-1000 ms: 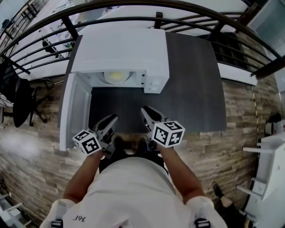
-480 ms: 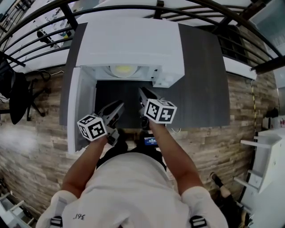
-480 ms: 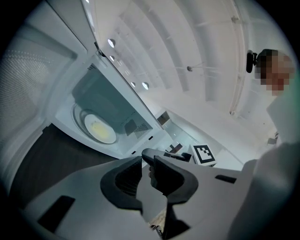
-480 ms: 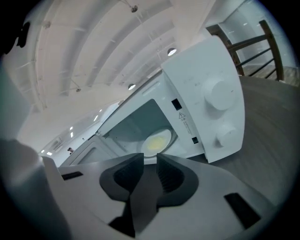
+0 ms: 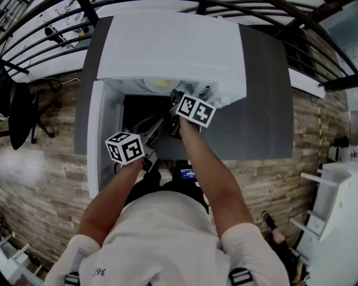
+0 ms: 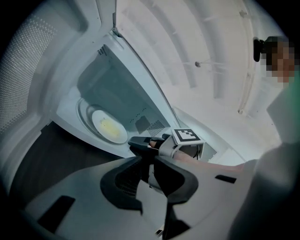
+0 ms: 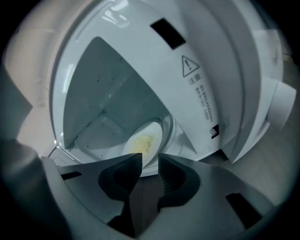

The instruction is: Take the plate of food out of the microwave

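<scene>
The white microwave (image 5: 168,44) stands with its door (image 5: 103,134) swung open to the left. Inside, a white plate of yellow food (image 5: 158,84) (image 6: 108,126) (image 7: 143,143) rests on the glass turntable. My right gripper (image 5: 174,99) (image 7: 150,161) is at the mouth of the cavity, just short of the plate's near rim, with its jaws slightly open and nothing between them. My left gripper (image 5: 154,131) (image 6: 149,161) hangs further back, in front of the opening beside the door. Its jaws stand a narrow gap apart and hold nothing. The left gripper view also shows the right gripper (image 6: 145,143) ahead.
The microwave sits on a dark counter (image 5: 263,111) with a brick-pattern front. A black railing (image 5: 268,17) runs behind it. A black chair (image 5: 17,111) stands at the far left and a white rack (image 5: 335,212) at the far right.
Both grippers have moved forward and down toward the open microwave. The right one went further and now reaches the cavity's mouth. The head has leaned in closer.
</scene>
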